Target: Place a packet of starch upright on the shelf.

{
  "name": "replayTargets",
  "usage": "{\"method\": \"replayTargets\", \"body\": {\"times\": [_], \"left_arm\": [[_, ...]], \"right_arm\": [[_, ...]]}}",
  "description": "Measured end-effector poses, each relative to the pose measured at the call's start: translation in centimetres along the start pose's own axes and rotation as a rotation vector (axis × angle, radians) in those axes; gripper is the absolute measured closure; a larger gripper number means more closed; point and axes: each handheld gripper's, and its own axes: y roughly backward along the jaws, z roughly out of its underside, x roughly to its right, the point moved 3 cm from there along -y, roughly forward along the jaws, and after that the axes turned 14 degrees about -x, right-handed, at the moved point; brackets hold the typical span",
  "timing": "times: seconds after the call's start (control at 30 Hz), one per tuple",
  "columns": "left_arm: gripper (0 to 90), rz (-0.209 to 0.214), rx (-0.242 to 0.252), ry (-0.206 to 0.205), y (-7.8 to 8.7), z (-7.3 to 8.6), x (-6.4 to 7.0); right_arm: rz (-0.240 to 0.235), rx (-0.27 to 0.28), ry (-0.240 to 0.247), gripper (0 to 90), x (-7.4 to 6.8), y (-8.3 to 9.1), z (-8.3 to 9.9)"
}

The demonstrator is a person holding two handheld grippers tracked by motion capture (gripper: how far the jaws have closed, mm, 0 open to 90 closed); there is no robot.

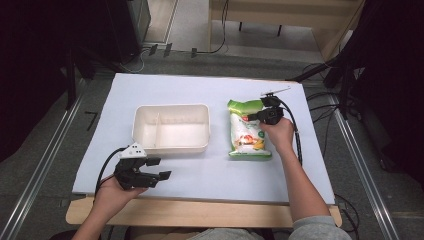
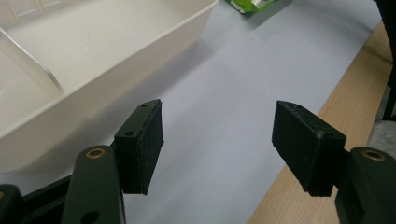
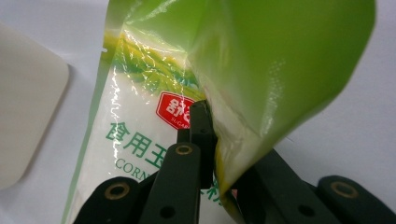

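So the right gripper (image 1: pixel 261 114) is clamped on the green and white bag (image 1: pixel 246 131), pinching its right edge up near the top, and in the right gripper view you can see that edge folded up between the jaws with the film curling over them. The bag itself lies flat on the white sheet (image 1: pixel 210 172) covering the table, toward the right edge, just beside the tub. The left gripper (image 1: pixel 159 168) is down by the near edge of the table on the left side, jaws wide apart, nothing between them, not touching anything. The cream tub (image 1: pixel 171 148) sits mid-table, just beyond that gripper. It has a divider making two compartments, a narrow left one and a wider right one, both empty.
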Motion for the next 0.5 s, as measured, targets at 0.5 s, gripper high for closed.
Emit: {"method": "replayTargets", "body": {"times": [0.5], "left_arm": [[34.4, 0.004, 0.007, 0.002, 0.1, -0.1, 0.0]], "right_arm": [[-0.025, 0.092, 0.081, 89.1, -2.9, 5.0, 1.5]]}}
